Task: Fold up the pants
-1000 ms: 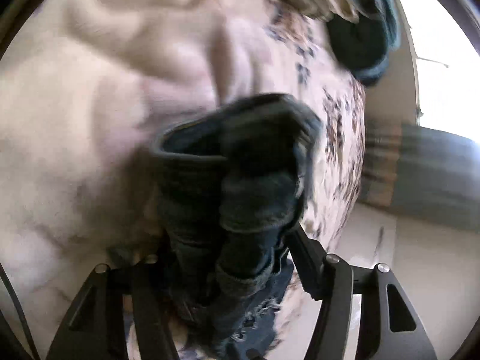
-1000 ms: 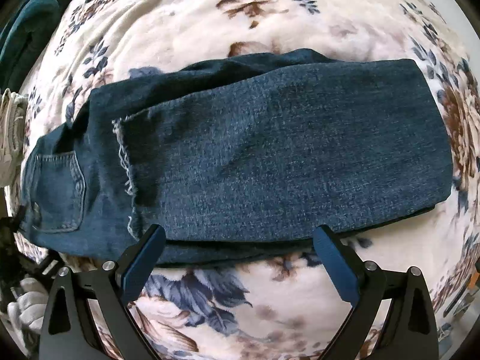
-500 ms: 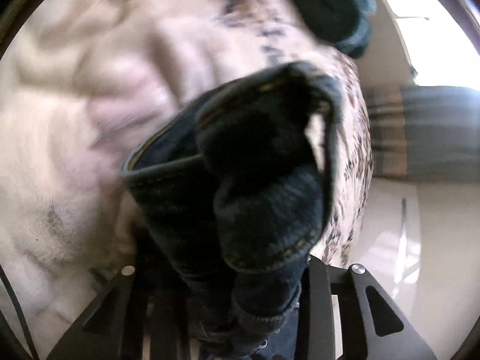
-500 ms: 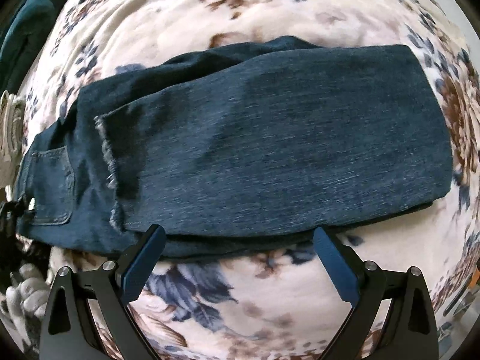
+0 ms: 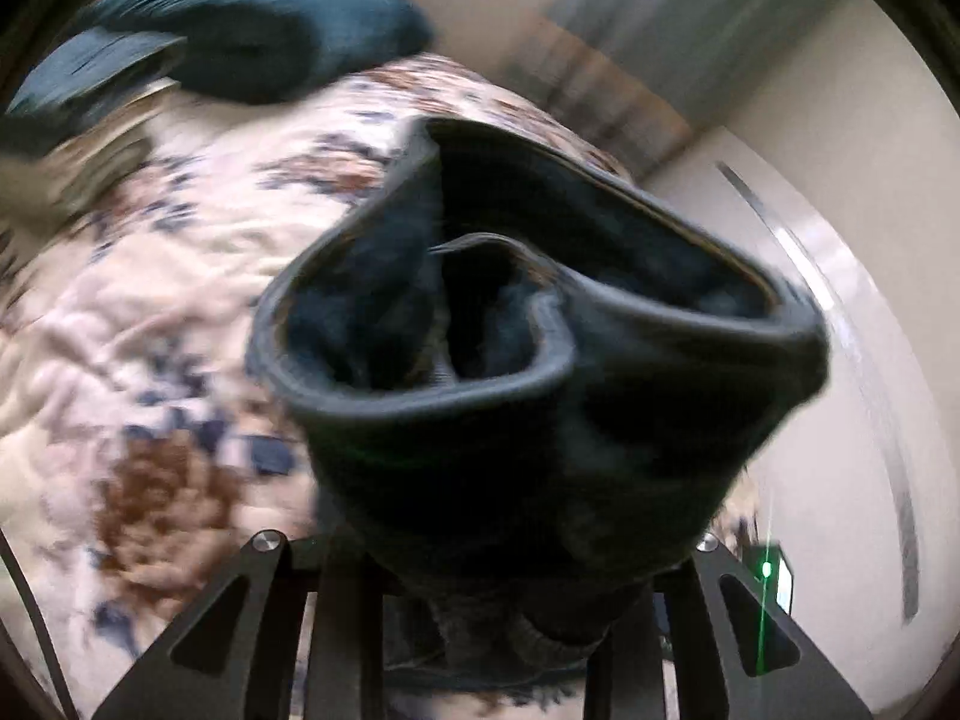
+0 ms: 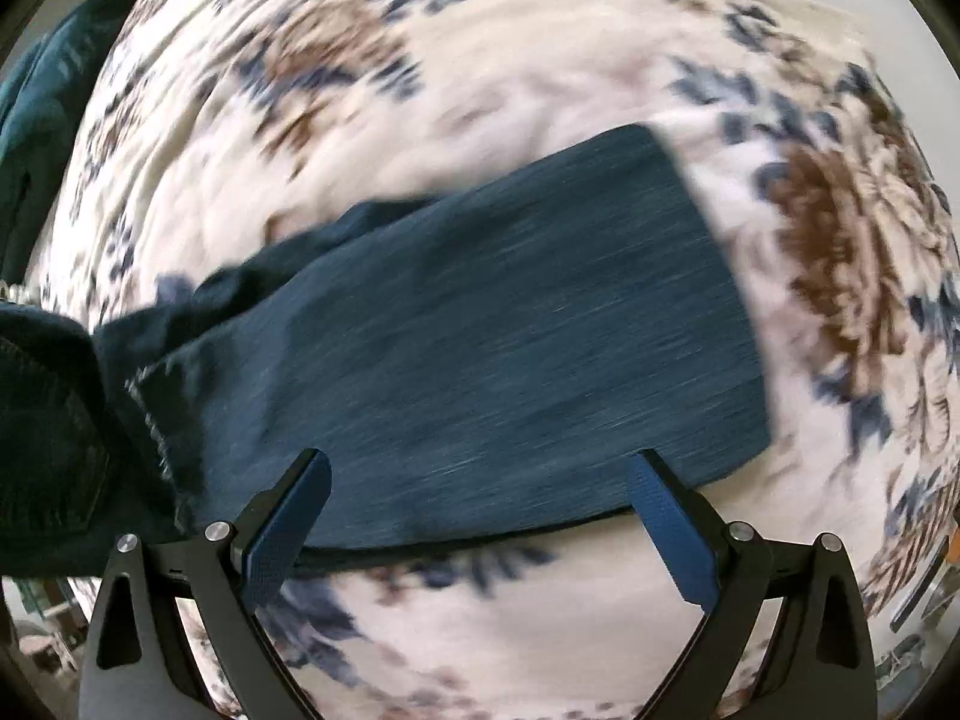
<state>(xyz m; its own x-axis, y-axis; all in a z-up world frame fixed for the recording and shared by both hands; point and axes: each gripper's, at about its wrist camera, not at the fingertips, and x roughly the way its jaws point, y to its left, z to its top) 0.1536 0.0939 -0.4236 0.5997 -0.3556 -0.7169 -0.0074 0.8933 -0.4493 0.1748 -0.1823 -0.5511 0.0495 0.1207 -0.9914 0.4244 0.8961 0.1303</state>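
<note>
A: Denim, dark blue: the pants (image 6: 480, 348) lie on the floral blanket (image 6: 540, 48), and the legs are already doubled into one flat slab, with the frayed hem (image 6: 150, 414) folded back on top near the waist end.

B: So what is left?

A: The last fold, I judge. The waist end (image 5: 540, 360) is bunched up and lifted, right between the fingers of the left gripper (image 5: 510, 618), and it fills most of that view.

B: Is the grip firm?

A: The jaws have just been closing, and the cloth sits squeezed between them, so I read it as clamped on the pants.

B: And the right gripper (image 6: 480, 516)?

A: Its blue pads (image 6: 288, 528) stand wide apart with nothing between them. They hover just over the near edge of the folded slab, which stretches away ahead of the fingertips.

B: Anything else around?

A: A teal garment (image 5: 240, 18) lies beyond the left fingers, well clear of the denim.

B: Then the task is well past halfway?

A: By my reading, yes: carry the waist end over, lay it down, smooth it.
</note>
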